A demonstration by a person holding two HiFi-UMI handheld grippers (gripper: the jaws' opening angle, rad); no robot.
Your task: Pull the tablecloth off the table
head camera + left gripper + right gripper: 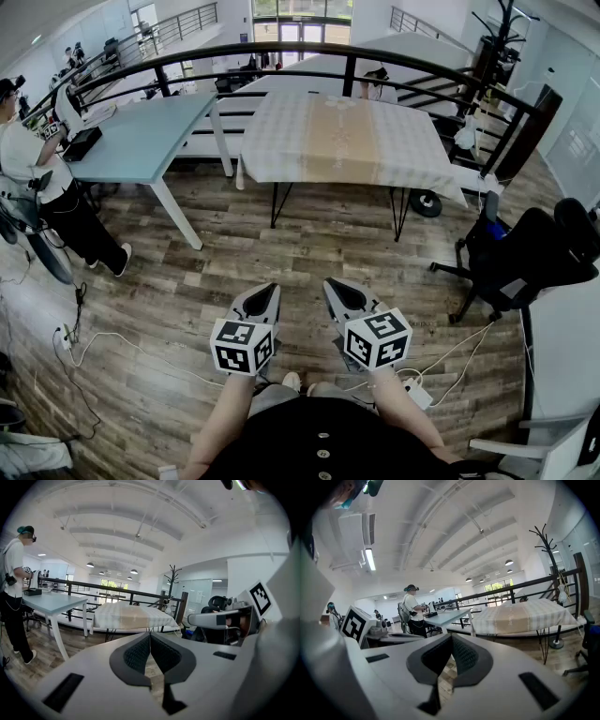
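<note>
At the far left a person [42, 173] in a white top stands at a pale blue worktop [141, 141]. White cables [103, 345] trail over the wooden floor [187, 272] below. Low in the foreground, the left tongs [266, 292] point ahead and slightly down. Their own view shows the ribbed pads [138, 653] closed narrow, meeting at the tips with nothing between them. Just beside them but not touching, the right tongs [337, 287] are closed and empty too, their dark pads [465, 654] meeting at the tips. Well ahead of both, across the floor, the tablecloth [342, 136] lies spread flat, a pale check with a beige band down the middle. It hangs over the edges, so the worktop beneath shows only its black legs [276, 204]. This worktop stands near the blue one, with a gap between. A black railing [281, 52] curves behind them. To the right stands a black office chair [525, 258], and a dark coat stand [497, 37] rises further back
</note>
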